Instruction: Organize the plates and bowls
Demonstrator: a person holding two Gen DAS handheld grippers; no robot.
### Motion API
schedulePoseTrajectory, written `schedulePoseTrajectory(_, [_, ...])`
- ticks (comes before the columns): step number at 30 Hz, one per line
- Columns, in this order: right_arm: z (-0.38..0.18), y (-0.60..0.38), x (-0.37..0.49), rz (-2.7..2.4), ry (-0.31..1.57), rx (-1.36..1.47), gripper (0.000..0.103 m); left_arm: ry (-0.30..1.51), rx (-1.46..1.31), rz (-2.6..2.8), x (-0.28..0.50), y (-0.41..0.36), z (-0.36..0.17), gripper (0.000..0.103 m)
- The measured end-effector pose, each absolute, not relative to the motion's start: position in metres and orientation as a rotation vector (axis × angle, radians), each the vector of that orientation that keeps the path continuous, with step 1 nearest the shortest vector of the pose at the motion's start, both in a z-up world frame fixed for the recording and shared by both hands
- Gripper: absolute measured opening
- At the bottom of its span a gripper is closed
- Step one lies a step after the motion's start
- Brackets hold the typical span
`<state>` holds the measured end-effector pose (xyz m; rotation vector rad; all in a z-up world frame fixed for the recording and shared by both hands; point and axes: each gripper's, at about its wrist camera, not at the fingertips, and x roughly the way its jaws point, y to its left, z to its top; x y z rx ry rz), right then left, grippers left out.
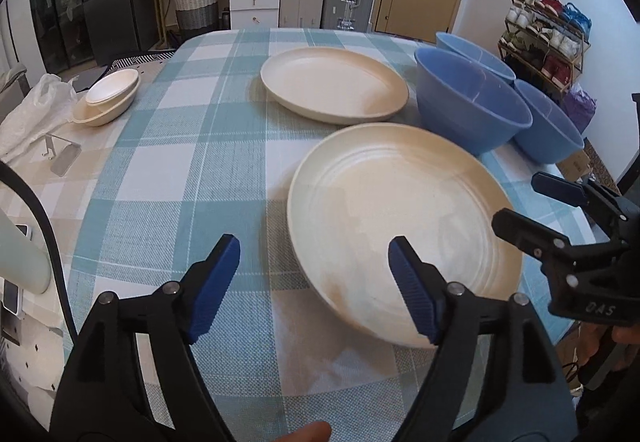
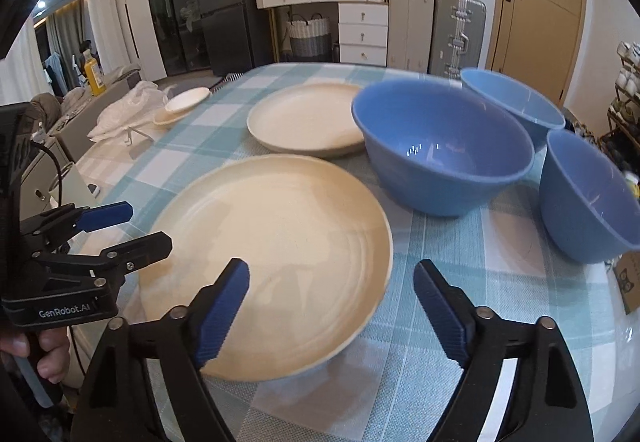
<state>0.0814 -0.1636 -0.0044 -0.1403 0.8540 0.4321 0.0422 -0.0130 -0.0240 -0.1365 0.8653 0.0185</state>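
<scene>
While nothing is yet gripped, this is how the scene stands:

Left claw [image 1: 314,282]: released, jaws spread wide, hovering low over the checked surface [image 1: 180,170]; its right finger hangs over the near plate's left rim.

Right claw [image 2: 332,306]: released as well, jaws wide, the near plate's right rim lying between the fingers.

Near plate [image 2: 268,262]: large, cream, flat on the surface at the near edge, between the two claws.

Far plate [image 2: 308,118]: same cream kind, farther back, just beside the large bowl.

Blue bowls: a large bowl [image 2: 444,154] right of the plates, a second bowl [image 2: 512,102] behind it, a third bowl [image 2: 588,198] at the right edge; all upright and close together.

Small cream dishes [image 1: 110,96]: stacked at the far left, beside a white plastic bag [image 1: 36,110].

Handling, as a guess: the plates look stiff, smooth and matte, likely light if plastic but breakable if ceramic; the raised rim is the only purchase, so pinch it top and bottom. The bowls look glossy and slippery; take one by its wall at the lip.

Writing: "GenRobot.AI" on the left tool's body in the right wrist view; the lettering on the right tool's body in the left wrist view is upside down and not surely readable.
</scene>
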Motion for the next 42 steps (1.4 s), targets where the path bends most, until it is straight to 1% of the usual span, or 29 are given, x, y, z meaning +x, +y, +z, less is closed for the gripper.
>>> schedulePoseTrajectory(1, [0.001, -0.163, 0.081, 0.438, 0.843, -0.146, 0.095, 0.858, -0.142, 0.02, 0.043, -0.011, -0.02, 0.077])
schedulePoseTrajectory(3, [0.011, -0.162, 0.083, 0.439, 0.818, -0.153, 0.101, 0.837, -0.152, 0.022, 0.045, -0.008, -0.012, 0.08])
schedulePoseTrajectory(4, [0.017, -0.161, 0.084, 0.44, 0.805, -0.157, 0.102, 0.829, -0.154, 0.024, 0.045, -0.006, -0.008, 0.082])
schedulePoseTrajectory(6, [0.028, -0.161, 0.088, 0.438, 0.787, -0.165, 0.102, 0.812, -0.157, 0.033, 0.047, -0.004, 0.001, 0.091])
schedulePoseTrajectory(7, [0.032, -0.161, 0.09, 0.439, 0.783, -0.166, 0.102, 0.806, -0.156, 0.038, 0.048, -0.002, 0.005, 0.102])
schedulePoseTrajectory(14, [0.067, -0.159, 0.115, 0.478, 0.753, -0.15, 0.102, 0.761, -0.158, 0.041, 0.054, 0.006, 0.034, 0.101])
schedulePoseTrajectory(21, [0.094, -0.161, 0.142, 0.48, 0.73, -0.178, 0.102, 0.75, -0.178, 0.067, 0.07, 0.015, 0.05, 0.101])
schedulePoseTrajectory(26, [0.105, -0.161, 0.165, 0.478, 0.741, -0.171, 0.102, 0.746, -0.204, 0.065, 0.087, 0.022, 0.056, 0.101])
schedulePoseTrajectory(34, [0.127, -0.151, 0.199, 0.466, 0.734, -0.24, 0.102, 0.751, -0.213, 0.075, 0.111, 0.033, 0.059, 0.101])
schedulePoseTrajectory(42, [0.134, -0.136, 0.244, 0.49, 0.796, -0.239, 0.102, 0.785, -0.229, 0.09, 0.138, 0.043, 0.056, 0.101])
